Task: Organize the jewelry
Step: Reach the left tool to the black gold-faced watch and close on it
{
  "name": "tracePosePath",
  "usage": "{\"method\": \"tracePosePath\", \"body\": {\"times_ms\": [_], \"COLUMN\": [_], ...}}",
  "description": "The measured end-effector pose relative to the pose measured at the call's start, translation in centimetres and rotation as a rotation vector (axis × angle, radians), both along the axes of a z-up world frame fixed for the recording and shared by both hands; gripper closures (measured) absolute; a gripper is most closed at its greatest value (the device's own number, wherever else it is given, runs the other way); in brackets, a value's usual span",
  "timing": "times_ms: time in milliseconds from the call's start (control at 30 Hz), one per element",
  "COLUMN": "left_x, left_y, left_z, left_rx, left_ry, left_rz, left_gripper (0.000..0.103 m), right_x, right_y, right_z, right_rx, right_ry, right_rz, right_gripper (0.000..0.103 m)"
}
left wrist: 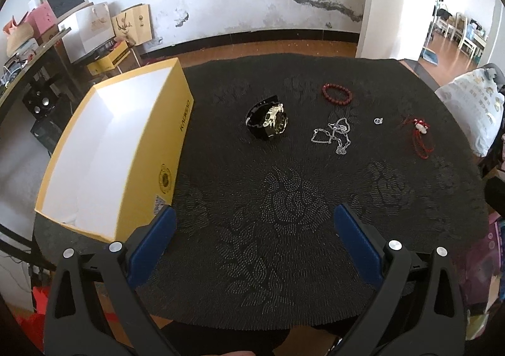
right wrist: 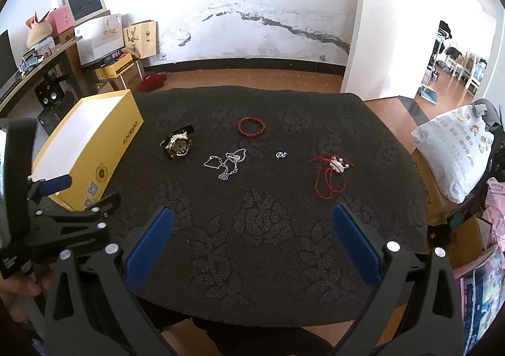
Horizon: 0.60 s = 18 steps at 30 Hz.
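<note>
On the black patterned cloth (left wrist: 284,204) (right wrist: 268,230) lie a black-and-gold watch (left wrist: 268,121) (right wrist: 177,144), a red bead bracelet (left wrist: 337,93) (right wrist: 251,126), a silver chain (left wrist: 334,135) (right wrist: 225,162), a small silver ring (left wrist: 378,120) (right wrist: 280,154) and a red cord with a white charm (left wrist: 421,135) (right wrist: 331,174). An open yellow box (left wrist: 151,148) (right wrist: 104,148) with a white inside stands at the left. My left gripper (left wrist: 255,220) (right wrist: 85,192) is open near the box's front corner. My right gripper (right wrist: 252,223) is open above the near cloth. Both are empty.
Paper bags and boxes (right wrist: 107,37) are stacked by the back wall at left, beside a dark desk (right wrist: 31,62). A white plastic bag (right wrist: 451,154) sits on a carton off the table's right edge. A door (right wrist: 369,25) stands open at the back right.
</note>
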<state>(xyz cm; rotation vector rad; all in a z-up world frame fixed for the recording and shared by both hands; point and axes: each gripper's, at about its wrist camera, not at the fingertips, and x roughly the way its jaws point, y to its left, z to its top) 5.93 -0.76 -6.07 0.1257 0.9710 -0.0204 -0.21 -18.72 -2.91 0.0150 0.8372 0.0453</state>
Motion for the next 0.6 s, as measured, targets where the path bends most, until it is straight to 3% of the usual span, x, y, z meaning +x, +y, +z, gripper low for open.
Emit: {"method": "tracePosePath", "body": {"times_ms": [300, 600], "left_x": [2.6, 8.0], "left_y": [-0.5, -1.5], "left_z": [-2.8, -6.0], "left_rx": [0.010, 0.012], "left_ry": [0.049, 0.054], "left_rz": [-0.004, -0.017], "left_gripper": [0.006, 0.006], "right_x": [0.7, 1.9], "right_y": [0.1, -1.4], "right_z": [-1.3, -2.9], "right_rx": [0.008, 0.003], "right_ry": [0.018, 0.036], "right_rz": [0.022, -0.002], "right_gripper": [0.006, 0.006]}}
